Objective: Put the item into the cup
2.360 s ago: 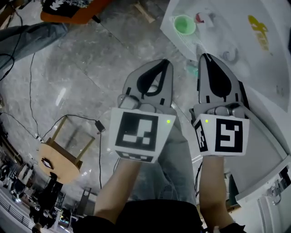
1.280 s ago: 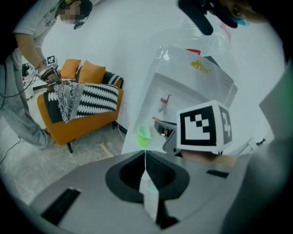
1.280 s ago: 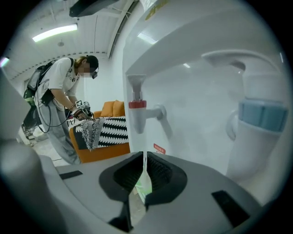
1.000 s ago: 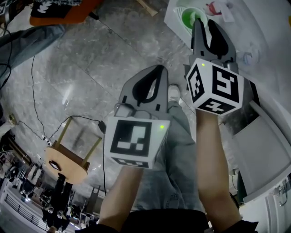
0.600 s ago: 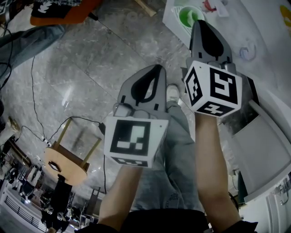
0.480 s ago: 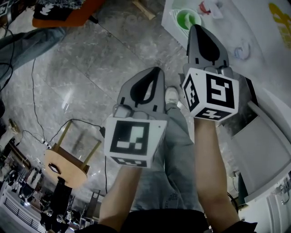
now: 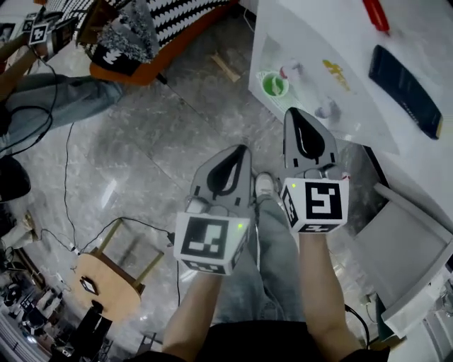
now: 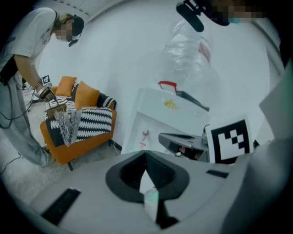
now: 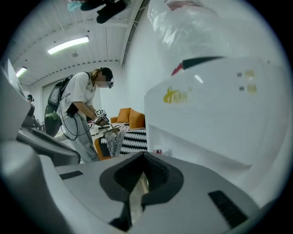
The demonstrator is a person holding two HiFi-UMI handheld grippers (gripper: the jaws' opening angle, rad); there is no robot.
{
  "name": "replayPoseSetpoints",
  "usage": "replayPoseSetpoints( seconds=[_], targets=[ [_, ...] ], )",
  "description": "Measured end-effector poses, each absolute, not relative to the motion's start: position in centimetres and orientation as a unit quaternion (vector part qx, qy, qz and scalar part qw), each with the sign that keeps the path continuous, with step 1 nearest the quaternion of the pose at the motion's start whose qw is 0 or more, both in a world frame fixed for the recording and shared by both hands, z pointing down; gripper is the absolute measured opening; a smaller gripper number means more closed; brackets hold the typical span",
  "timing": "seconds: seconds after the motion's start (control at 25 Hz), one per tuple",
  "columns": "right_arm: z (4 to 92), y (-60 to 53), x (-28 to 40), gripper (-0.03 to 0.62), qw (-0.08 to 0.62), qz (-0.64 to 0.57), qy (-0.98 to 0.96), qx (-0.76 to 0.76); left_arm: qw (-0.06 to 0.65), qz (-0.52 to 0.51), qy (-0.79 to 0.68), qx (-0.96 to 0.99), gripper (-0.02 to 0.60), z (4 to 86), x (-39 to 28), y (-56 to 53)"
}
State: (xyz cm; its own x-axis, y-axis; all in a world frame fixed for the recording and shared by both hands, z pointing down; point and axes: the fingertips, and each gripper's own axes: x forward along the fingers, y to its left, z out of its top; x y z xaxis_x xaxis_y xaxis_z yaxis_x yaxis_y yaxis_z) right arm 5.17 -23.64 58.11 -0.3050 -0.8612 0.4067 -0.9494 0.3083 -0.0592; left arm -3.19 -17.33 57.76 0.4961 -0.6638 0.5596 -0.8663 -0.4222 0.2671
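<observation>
The right gripper (image 7: pixel 296 114) has drawn back from above the green cup (image 7: pixel 274 85), where it hung a second ago, and its tip now sits short of the white tabletop (image 7: pixel 304 28), near that edge but clear of the cup. The left gripper (image 7: pixel 239 150) hangs much where it was, lower and to the left, over the grey stone floor (image 7: pixel 141 155).

In the left gripper view the fingers (image 8: pixel 123 176) are pressed together with only a thin slit between them and nothing caught there. The right gripper view shows the same: fingers (image 9: pixel 122 177) clenched on nothing.

The cup stands upright close to the tabletop's near corner (whether anything lies inside it is too small to tell). Just beside it, further in, lies a small white-and-red thing (image 7: pixel 289 69); a pale ring-shaped thing (image 7: pixel 328 110) rests nearer the right gripper. A dark flat slab (image 7: pixel 406 92) and a red thing (image 7: pixel 375 14) lie well apart, toward the far side.

Across the floor stand an orange sofa (image 7: pixel 152 53) and a wooden stool (image 7: pixel 106 279).
</observation>
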Motion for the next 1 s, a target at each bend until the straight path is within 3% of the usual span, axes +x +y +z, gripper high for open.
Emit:
replayPoseSetpoints(
  seconds=[0.48, 0.72, 1.0],
  targets=[
    [41.6, -18.2, 4.9, 0.01, 0.11, 0.093, -0.841, 0.521, 0.201, 0.121, -0.461, 0.856, 0.012, 41.4, -0.1, -15.1],
    [35.5, -16.2, 6.9, 0.01, 0.086, 0.092, -0.842, 0.524, 0.22, 0.053, -0.512, 0.829, 0.012, 34.9, -0.2, -14.2],
    [25.8, -15.3, 8.9, 0.011, 0.036, 0.042, -0.844, 0.533, 0.126, 0.025, -0.537, 0.834, 0.014, 25.5, 0.7, -14.3]
  ],
)
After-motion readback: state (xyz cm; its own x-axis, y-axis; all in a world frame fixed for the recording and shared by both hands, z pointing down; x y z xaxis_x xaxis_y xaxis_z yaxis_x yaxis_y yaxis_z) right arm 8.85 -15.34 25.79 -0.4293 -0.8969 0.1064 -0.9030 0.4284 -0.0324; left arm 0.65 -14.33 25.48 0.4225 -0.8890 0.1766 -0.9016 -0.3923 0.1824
